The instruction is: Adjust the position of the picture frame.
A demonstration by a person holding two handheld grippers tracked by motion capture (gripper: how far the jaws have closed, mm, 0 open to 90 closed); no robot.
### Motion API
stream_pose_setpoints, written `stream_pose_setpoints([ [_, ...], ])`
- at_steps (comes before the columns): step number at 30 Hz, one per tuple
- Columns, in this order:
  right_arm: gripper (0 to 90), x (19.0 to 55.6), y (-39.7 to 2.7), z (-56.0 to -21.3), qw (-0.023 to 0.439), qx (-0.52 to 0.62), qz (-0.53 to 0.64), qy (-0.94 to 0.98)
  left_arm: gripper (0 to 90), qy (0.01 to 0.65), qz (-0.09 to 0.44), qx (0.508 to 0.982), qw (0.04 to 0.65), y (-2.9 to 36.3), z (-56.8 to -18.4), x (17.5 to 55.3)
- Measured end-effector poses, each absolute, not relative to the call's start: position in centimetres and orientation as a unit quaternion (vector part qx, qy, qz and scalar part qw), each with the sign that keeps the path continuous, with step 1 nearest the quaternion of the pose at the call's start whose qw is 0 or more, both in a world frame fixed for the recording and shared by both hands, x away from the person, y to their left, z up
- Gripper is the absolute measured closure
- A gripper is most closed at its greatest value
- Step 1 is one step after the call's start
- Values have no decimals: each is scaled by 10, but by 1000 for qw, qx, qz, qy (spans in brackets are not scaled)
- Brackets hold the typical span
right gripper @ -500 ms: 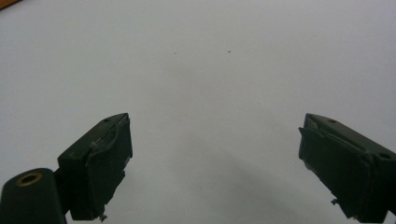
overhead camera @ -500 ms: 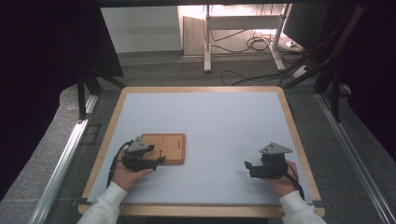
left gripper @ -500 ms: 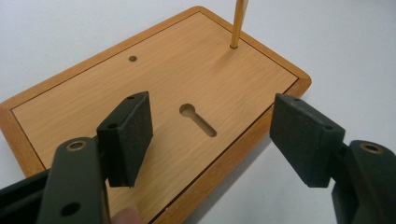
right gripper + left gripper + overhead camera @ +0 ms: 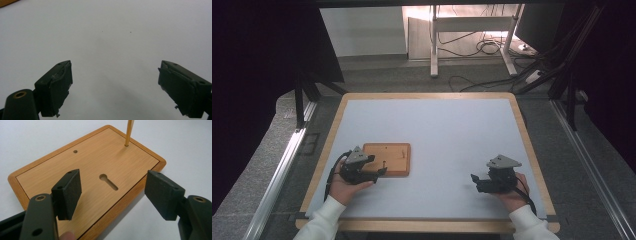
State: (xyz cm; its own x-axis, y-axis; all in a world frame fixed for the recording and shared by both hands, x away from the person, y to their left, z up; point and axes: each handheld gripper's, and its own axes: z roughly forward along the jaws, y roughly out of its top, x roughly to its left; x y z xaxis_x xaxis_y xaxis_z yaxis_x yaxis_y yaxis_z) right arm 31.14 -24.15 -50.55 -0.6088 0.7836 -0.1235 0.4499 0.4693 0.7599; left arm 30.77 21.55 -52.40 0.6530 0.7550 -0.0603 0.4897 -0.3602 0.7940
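Observation:
A flat wooden board (image 4: 388, 158) lies on the white table top at the left; it has a keyhole slot (image 4: 109, 181), a small hole (image 4: 75, 151) and a thin brass pin (image 4: 129, 132) standing upright in a hole near its far edge. My left gripper (image 4: 378, 172) hovers at the board's near left corner, open, with its jaws astride the board's near edge (image 4: 113, 195) and nothing pressed between them. My right gripper (image 4: 475, 182) rests low over bare table at the right, open and empty (image 4: 115, 85).
The table (image 4: 452, 135) has a wooden rim and a white surface. Beyond its far edge are a grey floor, cables (image 4: 484, 47) and metal legs of a stand (image 4: 434, 40). Metal rails (image 4: 282, 165) run along both sides.

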Motion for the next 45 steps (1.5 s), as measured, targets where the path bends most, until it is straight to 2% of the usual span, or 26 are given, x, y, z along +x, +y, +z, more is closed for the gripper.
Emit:
stream_pose_setpoints([
  [16,122,314,-243,-507,236,374,350,826,306,376,158,816,411,209,-523,313],
  [37,128,315,-242,-509,231,379,345,827,345,338,140,833,415,174,-513,344],
  [40,128,315,-241,-510,230,379,343,828,370,333,139,834,418,167,-513,350],
  [45,128,315,-241,-511,230,377,341,830,489,329,128,843,407,156,-519,362],
])
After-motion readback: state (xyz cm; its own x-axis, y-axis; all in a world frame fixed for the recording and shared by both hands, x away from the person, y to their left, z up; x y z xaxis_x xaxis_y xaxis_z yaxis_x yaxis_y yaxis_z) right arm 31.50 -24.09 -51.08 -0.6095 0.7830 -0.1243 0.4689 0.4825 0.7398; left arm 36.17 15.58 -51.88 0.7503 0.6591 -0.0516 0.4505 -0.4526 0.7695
